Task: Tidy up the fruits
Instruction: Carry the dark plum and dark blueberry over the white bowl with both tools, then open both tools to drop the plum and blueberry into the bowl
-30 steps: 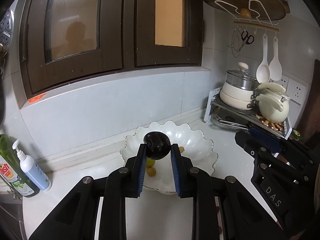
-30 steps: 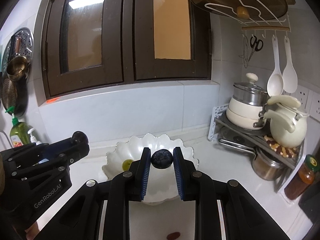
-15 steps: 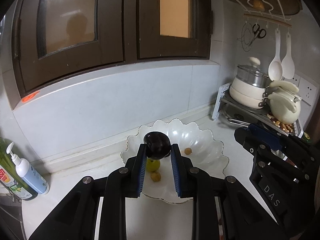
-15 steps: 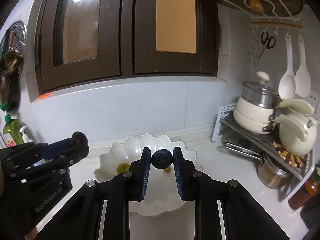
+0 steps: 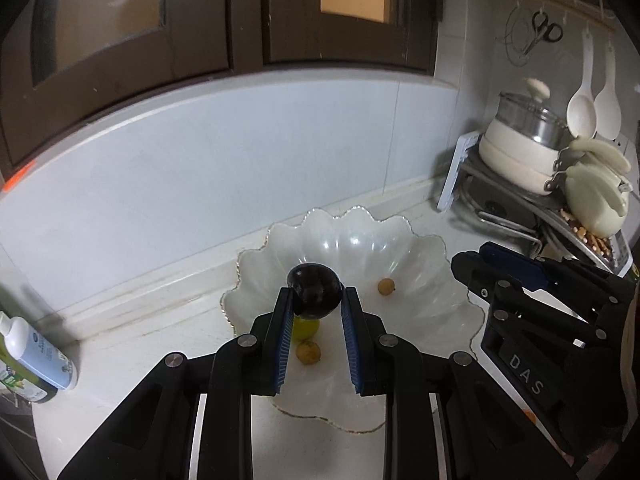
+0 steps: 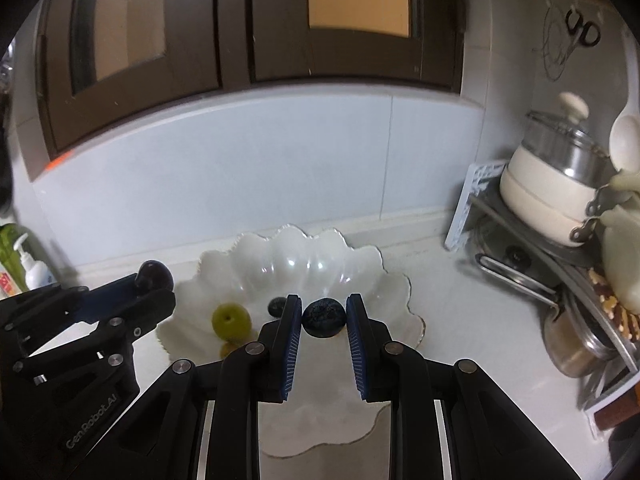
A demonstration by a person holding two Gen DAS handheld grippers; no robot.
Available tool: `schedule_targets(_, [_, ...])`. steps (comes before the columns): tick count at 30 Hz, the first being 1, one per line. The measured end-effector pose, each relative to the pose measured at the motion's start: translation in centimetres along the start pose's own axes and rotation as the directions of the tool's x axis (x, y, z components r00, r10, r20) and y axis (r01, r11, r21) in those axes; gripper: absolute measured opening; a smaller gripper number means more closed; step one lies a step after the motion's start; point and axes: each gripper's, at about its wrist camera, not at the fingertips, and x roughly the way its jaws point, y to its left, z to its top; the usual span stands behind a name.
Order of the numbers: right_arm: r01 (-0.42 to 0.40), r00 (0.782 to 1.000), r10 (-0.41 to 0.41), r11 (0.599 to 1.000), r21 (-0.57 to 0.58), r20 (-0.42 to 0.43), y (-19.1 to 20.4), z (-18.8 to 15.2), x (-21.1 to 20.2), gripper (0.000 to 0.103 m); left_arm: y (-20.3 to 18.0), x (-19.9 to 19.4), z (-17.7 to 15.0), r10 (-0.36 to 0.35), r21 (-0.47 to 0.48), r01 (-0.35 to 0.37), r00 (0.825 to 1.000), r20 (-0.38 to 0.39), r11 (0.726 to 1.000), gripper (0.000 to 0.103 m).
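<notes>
A white scalloped bowl [image 5: 420, 248] [image 6: 248, 264] stands on the counter by the back wall. My left gripper [image 5: 315, 298] is shut on a dark plum [image 5: 315, 290], held over the bowl's near left part. Under it lie a green fruit [image 5: 306, 328] and two small tan fruits [image 5: 308, 353] [image 5: 386, 286]. My right gripper [image 6: 323, 312] is shut on a dark blue-black fruit [image 6: 323, 317] above the bowl's near right side. In the right wrist view a green fruit [image 6: 231, 322] and a small dark fruit [image 6: 277, 306] sit in the bowl, and the left gripper with its plum [image 6: 154, 274] reaches in from the left.
A rack [image 5: 516, 208] with a white pot [image 5: 520, 148], a cream kettle [image 5: 596, 196] and pans stands at the right. Spoons and scissors hang on the wall above it. Soap bottles [image 5: 36, 356] stand at the left. Dark window frames run above the tiled backsplash.
Both grippers have moved forward and down toward the bowl, each keeping its fruit. The bowl is larger and lower in both views, and more of its inside shows.
</notes>
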Motion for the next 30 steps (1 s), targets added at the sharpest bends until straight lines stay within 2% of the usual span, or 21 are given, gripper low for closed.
schedule_targets(9, [0.002, 0.991, -0.005, 1.000, -0.020, -0.135, -1.2, -0.1, 4.4, 0.024, -0.5, 4.8, 0.4, -0.030, 0.003, 0.030, 0.993, -0.115, 1.000, 0.025])
schedule_targets(16, [-0.008, 0.974, 0.010, 1.000, 0.008, -0.227, -2.5, -0.5, 7.0, 0.024, -1.1, 8.0, 0.4, -0.075, -0.009, 0.075, 0.975, -0.207, 0.997, 0.025])
schedule_targets(24, [-0.006, 0.957, 0.009, 1.000, 0.013, -0.289, -3.2, -1.3, 8.5, 0.025, -1.8, 9.3, 0.2, -0.047, 0.025, 0.055, 0.966, -0.254, 0.998, 0.025])
schedule_targets(28, [-0.006, 0.951, 0.012, 1.000, 0.018, -0.308, -3.4, -1.2, 8.8, 0.029, -1.8, 9.5, 0.2, -0.032, 0.036, 0.043, 0.966, -0.258, 0.998, 0.041])
schedule_targets(30, [-0.002, 0.952, 0.007, 1.000, 0.015, -0.305, -3.3, -1.1, 8.7, 0.036, -1.8, 9.3, 0.2, -0.025, 0.038, 0.036, 0.966, -0.257, 0.999, 0.041])
